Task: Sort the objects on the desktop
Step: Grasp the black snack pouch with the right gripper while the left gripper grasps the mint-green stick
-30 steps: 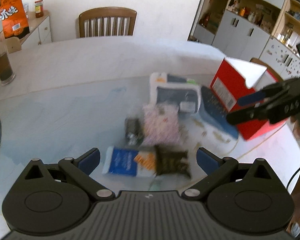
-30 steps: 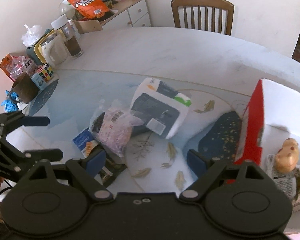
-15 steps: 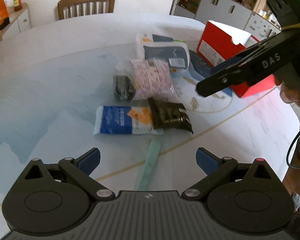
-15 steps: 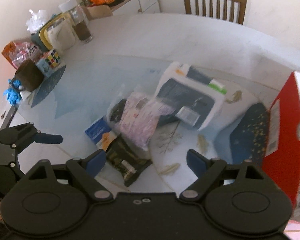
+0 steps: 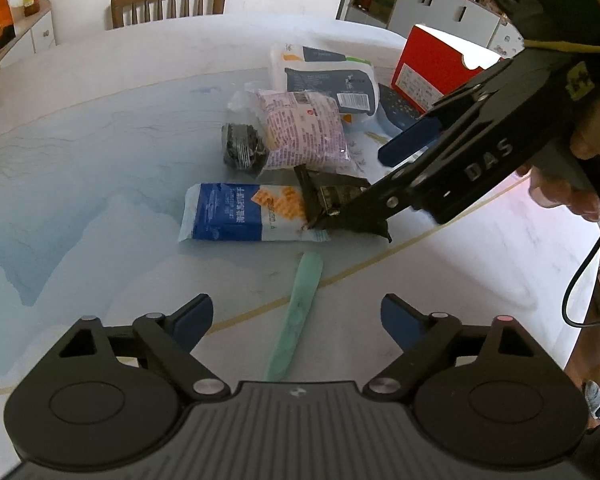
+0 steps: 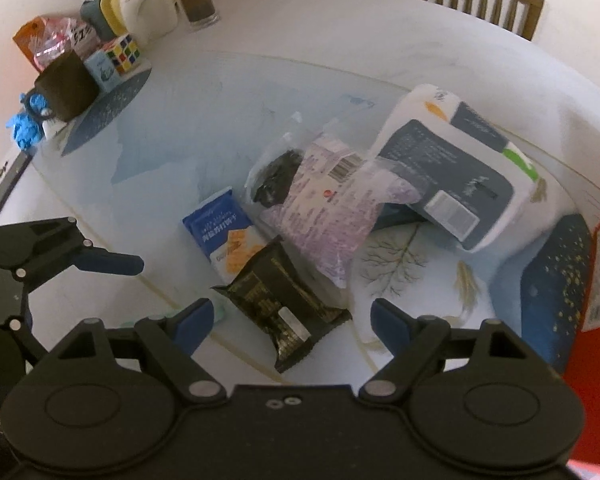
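A black snack packet [image 5: 336, 196] [image 6: 284, 304] lies on the table, overlapping a blue and white cracker pack [image 5: 240, 218] [image 6: 224, 236]. Behind them lie a pink packet [image 5: 304, 130] [image 6: 332, 208], a small dark packet [image 5: 242, 146] [image 6: 276, 176] and a large white and navy bag [image 5: 324, 76] [image 6: 456, 176]. A green strip [image 5: 298, 312] lies nearest me. A red box [image 5: 432, 68] stands at the right. My right gripper [image 6: 290, 320] [image 5: 356, 188] is open, just above the black packet, straddling it. My left gripper [image 5: 296, 316] is open and empty above the green strip.
At the table's far left stand a dark mug [image 6: 66, 84], a puzzle cube [image 6: 124, 52], a glass jar [image 6: 198, 0] and a white and yellow container [image 6: 140, 12]. A wooden chair [image 5: 168, 0] stands behind the table. Cabinets [image 5: 440, 4] line the right wall.
My right gripper has come down and forward, from above the pile to just over the black packet. My left gripper has drawn slightly closer to the table. Both stay open.
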